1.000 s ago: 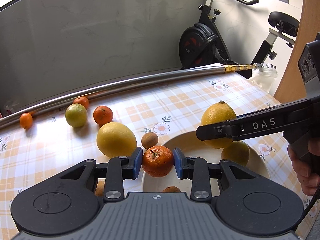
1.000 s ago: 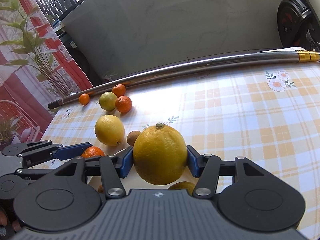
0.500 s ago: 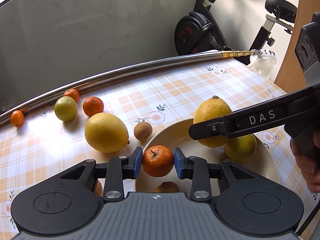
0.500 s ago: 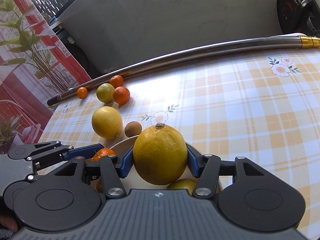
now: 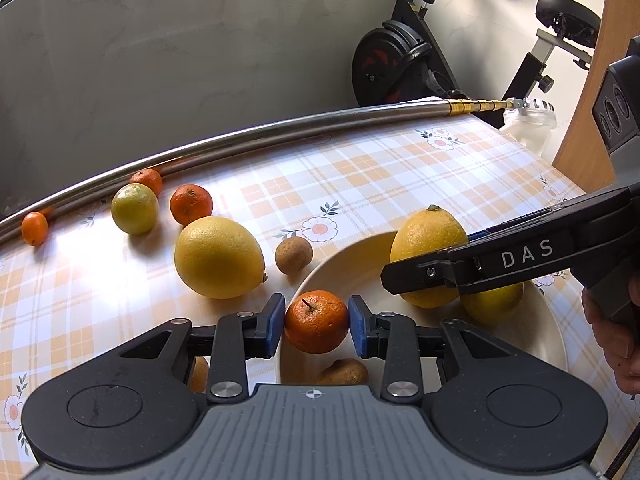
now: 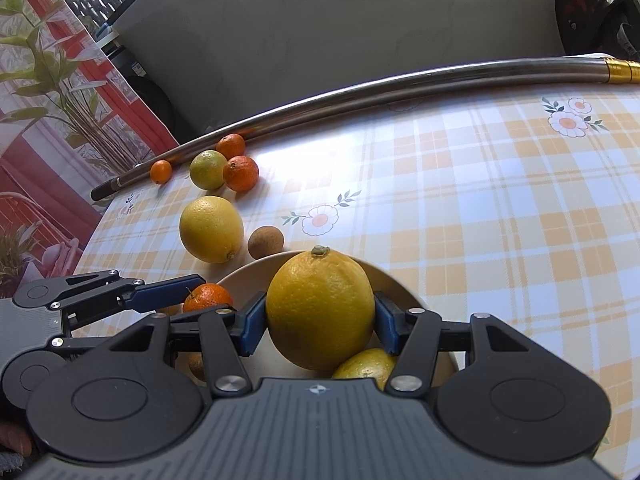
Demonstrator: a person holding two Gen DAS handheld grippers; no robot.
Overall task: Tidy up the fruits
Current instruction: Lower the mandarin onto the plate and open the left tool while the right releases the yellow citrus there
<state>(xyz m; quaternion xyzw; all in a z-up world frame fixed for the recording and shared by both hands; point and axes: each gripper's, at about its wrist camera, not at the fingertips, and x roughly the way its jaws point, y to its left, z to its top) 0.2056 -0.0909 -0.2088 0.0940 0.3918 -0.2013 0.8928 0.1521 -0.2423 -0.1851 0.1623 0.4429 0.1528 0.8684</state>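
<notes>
Fruit (image 5: 219,257) lies loose beside bowl (image 5: 348,252), near pipe (image 5: 256,140).

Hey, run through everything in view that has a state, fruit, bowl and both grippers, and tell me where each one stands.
left gripper: shut on the mandarin, over the bowl.
right gripper: shut on the large lemon, over the bowl.
bowl: upright, holds a small lemon and a brown fruit.
second large lemon: loose on the tablecloth.
lime: loose on the tablecloth, near the metal pole.
</notes>
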